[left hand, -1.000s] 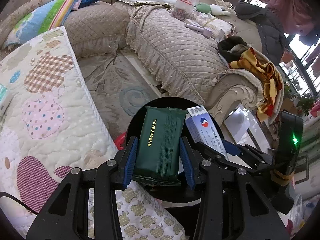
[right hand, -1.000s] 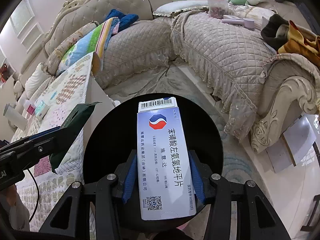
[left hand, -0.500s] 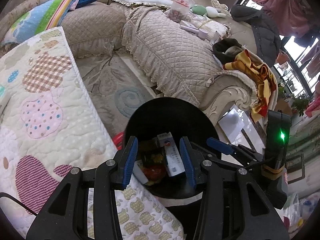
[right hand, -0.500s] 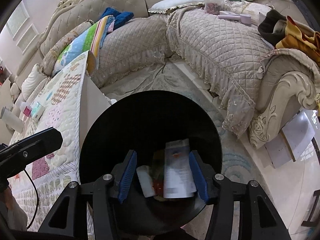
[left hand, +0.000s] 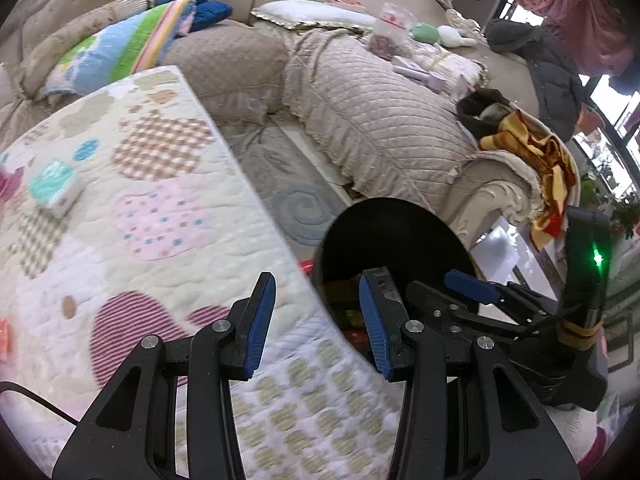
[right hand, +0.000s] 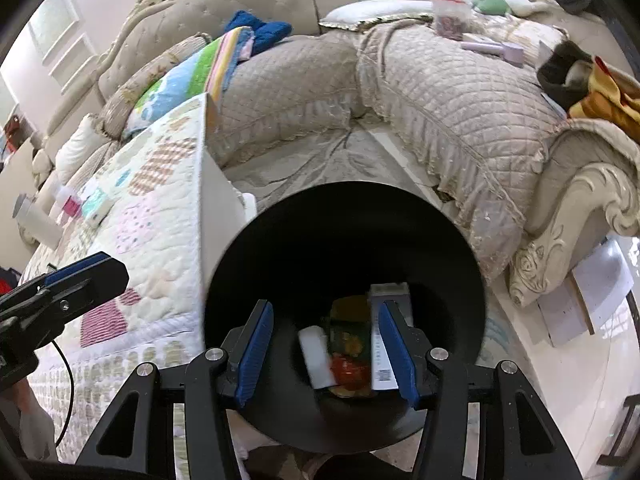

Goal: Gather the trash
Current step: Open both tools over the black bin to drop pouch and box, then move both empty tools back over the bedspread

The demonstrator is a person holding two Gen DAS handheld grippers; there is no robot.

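Quilted beige fabric covers the sofa [right hand: 452, 92], the biggest thing in either view, its stitched diamonds soft and padded, with a carved cream armrest at the right. Next in size is the tabletop [left hand: 132, 208], spread with a puffy cotton quilt in pastel patchwork, checked and dotted.

Beside its edge stands the bin [right hand: 344, 216], a smooth black round tub with a deep dark wall. At its bottom lies the trash [right hand: 352, 344]: a white carton with a barcode, a green packet, a pale flat piece and something red and yellow, all a little blurred.

Smaller things are left on the quilt: a mint-patterned box [left hand: 54, 192] and, at the far end in the right view, a pale bottle [right hand: 36, 220] and a pink-labelled item. I judge the task part done, with some of these perhaps yet to be gathered.

Left tool [left hand: 316, 320] hangs over the quilt's edge, spread wide and empty. Right tool [right hand: 326, 354] hovers above the bin mouth, likewise released, gripping nothing.
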